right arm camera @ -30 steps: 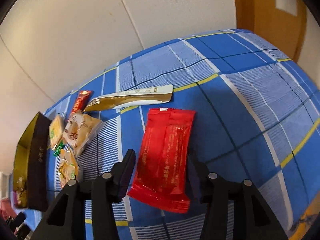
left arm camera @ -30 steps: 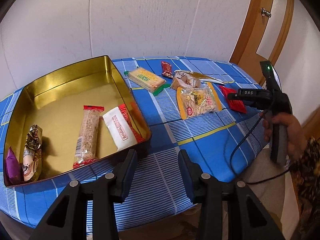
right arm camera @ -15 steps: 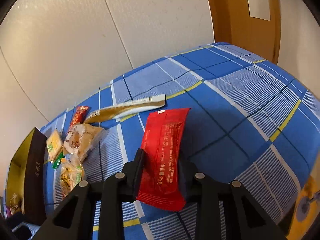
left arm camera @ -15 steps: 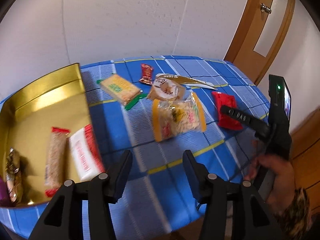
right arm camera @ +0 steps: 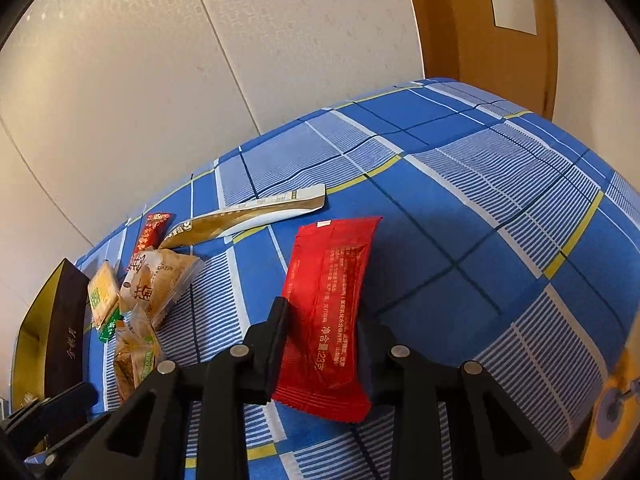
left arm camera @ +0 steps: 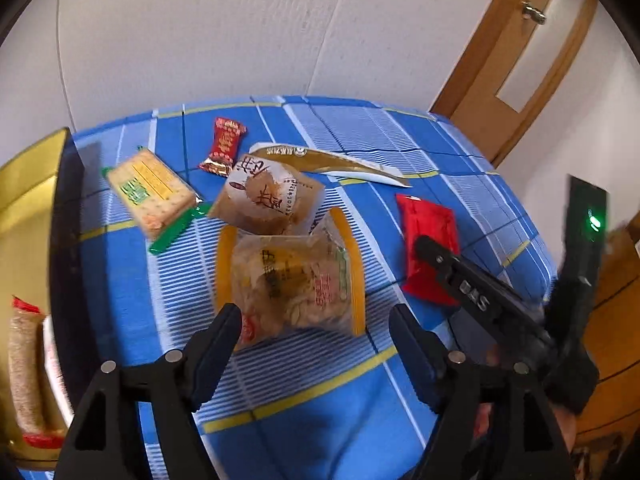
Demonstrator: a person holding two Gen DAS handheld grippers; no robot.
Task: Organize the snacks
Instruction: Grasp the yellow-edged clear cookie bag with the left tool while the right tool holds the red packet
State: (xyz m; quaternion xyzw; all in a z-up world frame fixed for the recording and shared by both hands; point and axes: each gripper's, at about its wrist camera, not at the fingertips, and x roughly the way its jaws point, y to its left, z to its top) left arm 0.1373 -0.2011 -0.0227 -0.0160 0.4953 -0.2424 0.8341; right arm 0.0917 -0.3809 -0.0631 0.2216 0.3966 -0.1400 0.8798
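On the blue checked tablecloth [right arm camera: 472, 208] we are working both hands at once. Our right gripper [right arm camera: 322, 332] has just been closing, and its jaws now stand narrow with the near end of the red packet [right arm camera: 332, 300] clamped between the pads; a second ago that packet lay flat between wide fingers. The packet's far end still looks to rest on the cloth, so we judge the grip made but the lift not yet begun.

Our left gripper [left arm camera: 316, 344] has swung away from the gold tin [left arm camera: 28, 208], which filled its view a second ago and now shows only at the left edge. Its jaws have just been opening and stand wide with nothing between the pads. They are lined up on the clear bag with yellow edges [left arm camera: 292, 280], which lies just ahead of the fingertips, partly overlapping the round pastry in its clear wrapper [left arm camera: 266, 196].

Still loose on the cloth are the cracker pack with green ends [left arm camera: 154, 194], the small dark-red candy [left arm camera: 224, 146] and the long gold sachet [left arm camera: 332, 162]. Inside the tin we can see a grain bar [left arm camera: 22, 364] against the near wall.

So we read this as one snack secured and the next one targeted. The tin sits to the far left of everything, so the red packet has the longest way to go. The clear bag looks slippery and puffy; we expect it to want a grip near its middle.
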